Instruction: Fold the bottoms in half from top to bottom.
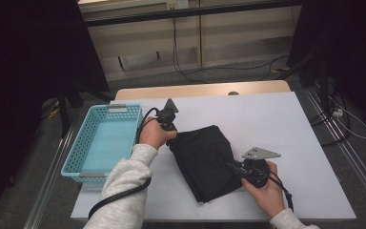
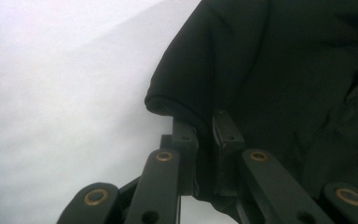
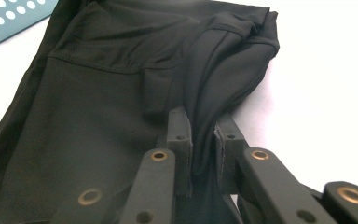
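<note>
On the white worktop beside the blue basket, the left gripper and right gripper each clamp an edge of the folded black cloth.

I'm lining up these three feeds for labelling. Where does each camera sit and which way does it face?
High view: above the person's side, facing forward and down on the table; sleeves, hands, both grippers.
Left gripper view: on the left gripper, facing the black garment; own jaws.
Right gripper view: on the right gripper, facing the garment and basket; own jaws.
Shared: the garment.
</note>
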